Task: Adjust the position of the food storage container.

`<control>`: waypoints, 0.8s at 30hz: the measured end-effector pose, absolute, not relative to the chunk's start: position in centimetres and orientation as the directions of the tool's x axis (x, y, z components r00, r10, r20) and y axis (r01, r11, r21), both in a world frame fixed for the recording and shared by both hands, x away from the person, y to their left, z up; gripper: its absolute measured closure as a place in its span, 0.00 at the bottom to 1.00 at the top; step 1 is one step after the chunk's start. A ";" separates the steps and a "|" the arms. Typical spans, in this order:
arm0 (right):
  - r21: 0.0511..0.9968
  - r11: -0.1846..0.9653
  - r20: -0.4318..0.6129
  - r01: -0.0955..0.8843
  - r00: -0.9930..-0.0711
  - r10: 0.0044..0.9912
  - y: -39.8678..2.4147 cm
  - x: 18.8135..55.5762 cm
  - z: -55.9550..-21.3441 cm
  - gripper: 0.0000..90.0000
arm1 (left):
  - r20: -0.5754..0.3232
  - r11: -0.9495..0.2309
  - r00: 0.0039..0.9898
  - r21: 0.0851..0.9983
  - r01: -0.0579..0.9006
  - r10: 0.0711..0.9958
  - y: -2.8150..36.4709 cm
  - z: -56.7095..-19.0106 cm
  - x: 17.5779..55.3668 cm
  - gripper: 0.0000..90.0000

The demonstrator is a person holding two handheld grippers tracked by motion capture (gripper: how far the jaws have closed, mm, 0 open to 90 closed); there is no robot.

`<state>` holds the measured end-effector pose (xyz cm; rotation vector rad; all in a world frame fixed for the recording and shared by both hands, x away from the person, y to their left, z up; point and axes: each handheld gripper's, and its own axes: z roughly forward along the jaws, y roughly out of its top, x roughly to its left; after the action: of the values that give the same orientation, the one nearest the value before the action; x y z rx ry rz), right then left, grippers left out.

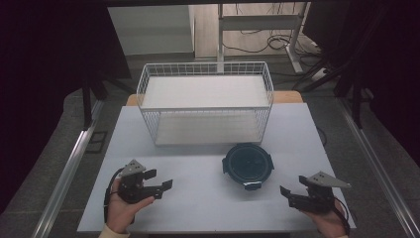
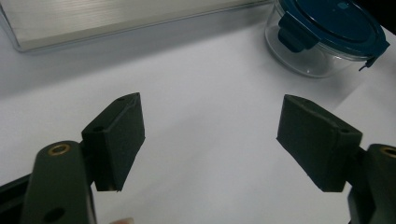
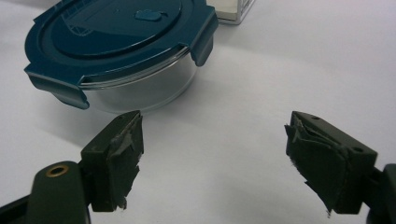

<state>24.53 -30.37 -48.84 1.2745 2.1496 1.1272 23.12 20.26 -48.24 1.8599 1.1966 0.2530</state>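
- One white table [image 1: 198, 198] carries all items.
- One wire basket [image 1: 205, 101], white, stands at the far middle of the table. It has two levels, each floored with a pale board; nothing lies on either board.
- One round glass container [image 1: 247, 166] with a dark blue clip-on lid [image 1: 246, 161] stands just in front of the basket, right of centre. The lid sits on the container. Through the clear wall, as seen in the right gripper view [image 3: 140, 88], nothing can be made out inside.
- Two hand-held grippers are present, one per hand, both near the front edge of the table.
- Left gripper [image 1: 159, 184]: held at front left, well apart from the container. Jaws stand wide apart with nothing between them; the left gripper view shows bare table between the pads [image 2: 123, 140].
- Right gripper [image 1: 287, 193]: held at front right, near the container but not touching it. Jaws stand wide apart, gripping nothing. The pads [image 3: 116, 158] show torn, ragged covering.
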 end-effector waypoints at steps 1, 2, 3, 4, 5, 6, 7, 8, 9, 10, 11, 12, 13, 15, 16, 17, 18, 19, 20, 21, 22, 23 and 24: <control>0.800 0.260 0.062 0.540 -0.506 0.860 -30.4 24.5 -48.8 0.21 | -0.273 -0.144 0.514 0.761 0.633 0.813 20.3 -48.2 23.1 0.25; 0.799 0.258 0.066 0.544 -0.506 0.860 -30.3 24.5 -48.8 0.21 | -0.271 -0.148 0.516 0.760 0.632 0.813 20.2 -48.3 23.2 0.25; 0.799 0.258 0.066 0.544 -0.506 0.860 -30.3 24.5 -48.8 0.21 | -0.271 -0.150 0.517 0.759 0.633 0.812 20.2 -48.3 23.2 0.25; 0.798 0.258 0.067 0.545 -0.506 0.860 -30.3 24.5 -48.8 0.21 | -0.268 -0.154 0.520 0.759 0.633 0.811 20.1 -48.3 23.2 0.25; 0.796 0.258 0.070 0.547 -0.507 0.859 -30.3 24.5 -48.8 0.21 | -0.266 -0.158 0.522 0.759 0.631 0.810 20.1 -48.4 23.2 0.25; 0.796 0.259 0.069 0.548 -0.507 0.859 -30.3 24.5 -48.7 0.21 | -0.266 -0.161 0.524 0.758 0.633 0.810 20.0 -48.4 23.2 0.25; 0.795 0.260 0.069 0.548 -0.507 0.859 -30.3 24.4 -48.7 0.22 | -0.266 -0.160 0.522 0.757 0.634 0.810 20.0 -48.4 23.2 0.25; 0.794 0.256 0.074 0.551 -0.506 0.859 -30.3 24.4 -48.7 0.22 | -0.271 -0.155 0.518 0.755 0.637 0.812 20.1 -48.4 23.2 0.25; 0.794 0.256 0.074 0.551 -0.506 0.859 -30.3 24.4 -48.7 0.22 | -0.271 -0.155 0.518 0.755 0.637 0.812 20.1 -48.4 23.2 0.25; 0.793 0.256 0.075 0.553 -0.505 0.860 -30.3 24.5 -48.7 0.22 | -0.270 -0.153 0.515 0.755 0.637 0.813 20.1 -48.4 23.2 0.25; 0.792 0.256 0.076 0.555 -0.505 0.860 -30.3 24.4 -48.7 0.23 | -0.272 -0.150 0.513 0.755 0.638 0.814 20.1 -48.4 23.2 0.25; 0.792 0.256 0.076 0.555 -0.505 0.860 -30.3 24.4 -48.7 0.23 | -0.273 -0.147 0.512 0.756 0.638 0.814 20.1 -48.3 23.2 0.25; 0.792 0.257 0.076 0.553 -0.507 0.858 -30.2 24.4 -48.7 0.23 | -0.273 -0.146 0.511 0.757 0.637 0.815 20.1 -48.3 23.1 0.25; 0.791 0.257 0.077 0.555 -0.507 0.858 -30.3 24.4 -48.7 0.23 | -0.266 -0.153 0.512 0.756 0.637 0.816 20.0 -48.3 23.2 0.25; 0.790 0.257 0.078 0.557 -0.506 0.859 -30.3 24.4 -48.7 0.23 | -0.266 -0.153 0.512 0.756 0.637 0.816 20.0 -48.3 23.2 0.25; 0.790 0.257 0.078 0.557 -0.506 0.859 -30.3 24.4 -48.7 0.23 | -0.266 -0.154 0.513 0.755 0.637 0.816 20.1 -48.4 23.2 0.25; 0.787 0.261 0.076 0.559 -0.508 0.858 -30.2 24.5 -48.8 0.23 | -0.266 -0.156 0.513 0.753 0.639 0.816 20.1 -48.4 23.2 0.24; 0.786 0.262 0.076 0.561 -0.507 0.859 -30.2 24.5 -48.8 0.23 | -0.266 -0.156 0.513 0.752 0.640 0.816 20.1 -48.4 23.2 0.24; 0.784 0.265 0.073 0.561 -0.507 0.859 -30.1 24.6 -48.9 0.23 | -0.266 -0.157 0.512 0.751 0.641 0.817 20.2 -48.5 23.2 0.24; 0.784 0.266 0.071 0.560 -0.507 0.859 -30.1 24.6 -48.9 0.23 | -0.266 -0.157 0.512 0.751 0.641 0.817 20.2 -48.5 23.2 0.24; 0.785 0.270 0.066 0.558 -0.508 0.859 -30.1 24.6 -48.9 0.23 | -0.267 -0.156 0.511 0.751 0.641 0.817 20.2 -48.5 23.2 0.24; 0.785 0.270 0.066 0.558 -0.508 0.859 -30.1 24.6 -48.9 0.23 | -0.267 -0.156 0.511 0.751 0.641 0.817 20.2 -48.5 23.2 0.24; 0.785 0.271 0.064 0.558 -0.508 0.859 -30.0 24.5 -48.8 0.23 | -0.266 -0.155 0.510 0.751 0.642 0.818 20.2 -48.5 23.2 0.24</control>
<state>24.54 -30.03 -48.84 1.2859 2.1732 1.1058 23.24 20.23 -48.47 1.8767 1.2068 0.2534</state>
